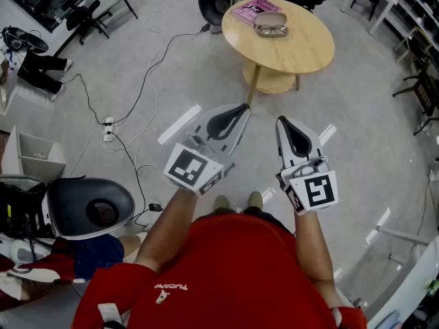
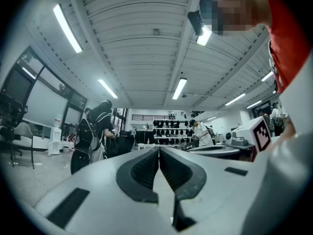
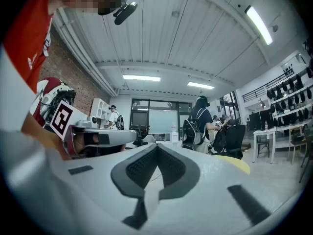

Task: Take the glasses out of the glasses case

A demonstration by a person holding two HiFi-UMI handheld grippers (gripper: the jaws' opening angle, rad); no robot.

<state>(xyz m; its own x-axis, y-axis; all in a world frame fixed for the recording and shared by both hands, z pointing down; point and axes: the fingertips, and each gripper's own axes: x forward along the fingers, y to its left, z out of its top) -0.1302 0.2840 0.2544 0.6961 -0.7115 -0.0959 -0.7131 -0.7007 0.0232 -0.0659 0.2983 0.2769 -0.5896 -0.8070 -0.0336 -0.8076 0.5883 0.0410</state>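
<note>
The left gripper point(image 1: 241, 110) hangs above the floor, its fingers point(image 2: 142, 173) pressed together on nothing. Beyond it, a round wooden counter point(image 1: 309, 53) carries a pink booklet point(image 1: 255, 9) and, touching its edge, the open glasses case point(image 1: 259, 20) (the glasses point(image 1: 271, 28) lie inside). The right gripper point(image 1: 284, 123) points the same way, fingers together and empty, well apart from the case.

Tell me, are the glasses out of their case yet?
Not yet, nothing is done. The dark-framed glasses lie in the grey oblong glasses case on the round wooden table. Nothing is in hand: the left gripper and right gripper are both shut, empty, and apart from the table. Left: reach the table, grip the glasses, lift them out.
</note>
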